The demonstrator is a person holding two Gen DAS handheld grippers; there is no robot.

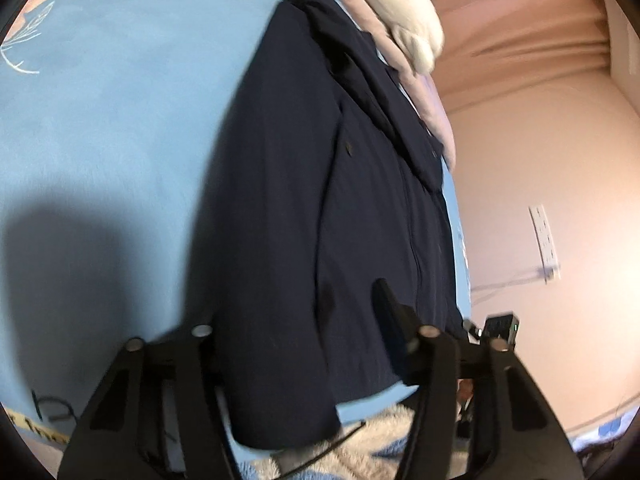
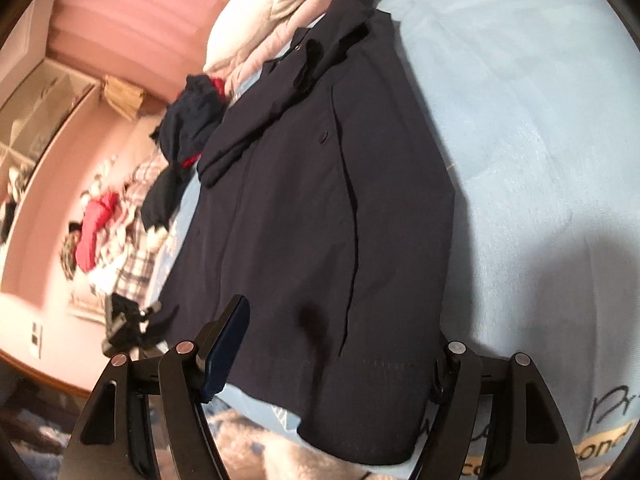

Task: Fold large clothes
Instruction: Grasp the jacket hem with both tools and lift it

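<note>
A dark navy jacket [image 1: 320,200] lies spread flat on a light blue bedsheet [image 1: 120,140], collar end far, hem near. In the left wrist view my left gripper [image 1: 296,300] straddles the hem's left part. Its right finger [image 1: 386,300] rests above the cloth and its left finger is hidden under the fabric. The jaws stand apart, not pinching. In the right wrist view the jacket [image 2: 312,200] fills the middle. My right gripper [image 2: 340,320] stands open over the hem, with its blue-padded left finger [image 2: 230,332] at the jacket's left edge and its right finger behind the cloth.
White and pink bedding [image 1: 404,12] is heaped at the bed's far end by the collar. Another navy and red garment [image 2: 188,128] hangs off the bed's left edge. Clothes [image 2: 108,224] lie piled on the floor. A fluffy throw [image 1: 360,452] lies under the near edge.
</note>
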